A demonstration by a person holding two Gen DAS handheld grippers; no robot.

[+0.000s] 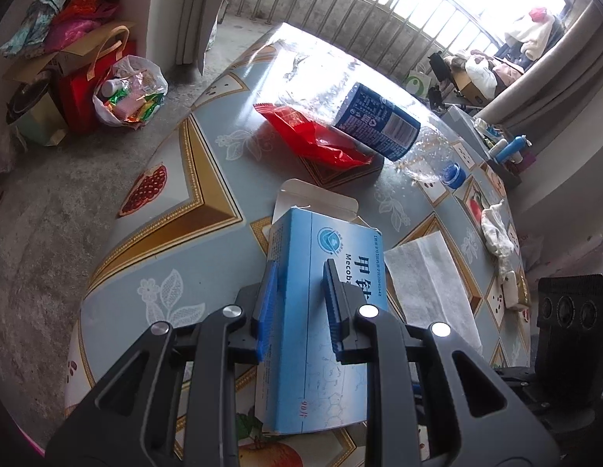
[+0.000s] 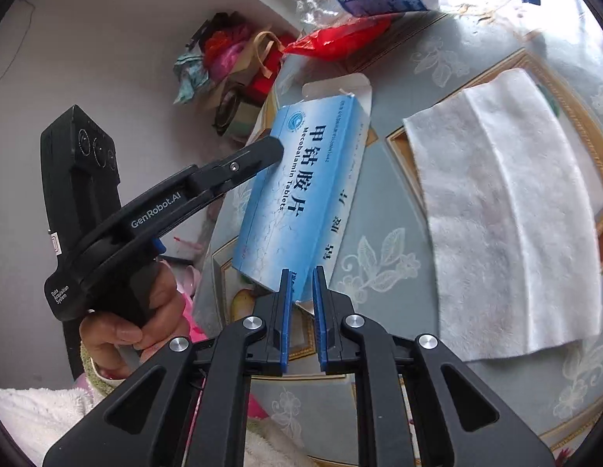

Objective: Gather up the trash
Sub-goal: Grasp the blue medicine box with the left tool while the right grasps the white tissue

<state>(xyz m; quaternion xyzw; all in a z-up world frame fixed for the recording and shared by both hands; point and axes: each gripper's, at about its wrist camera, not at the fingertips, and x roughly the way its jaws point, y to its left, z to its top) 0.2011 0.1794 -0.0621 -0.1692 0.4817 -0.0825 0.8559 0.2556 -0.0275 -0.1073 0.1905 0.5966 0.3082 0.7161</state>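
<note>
Left gripper (image 1: 301, 292) clamped the medicine box (image 1: 320, 311); right gripper (image 2: 301, 292) nearly closed, holding nothing.
Risk: thin open-flapped carton could crush or twist free, dropping near the tissue (image 2: 507, 210).

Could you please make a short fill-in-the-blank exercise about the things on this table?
1. The left gripper has its fingers around the blue ____ box.
2. The plastic bottle lies partly on a ____ wrapper.
3. Right of the box lies a flat ____ tissue.

Missing words: medicine; red; white
</note>
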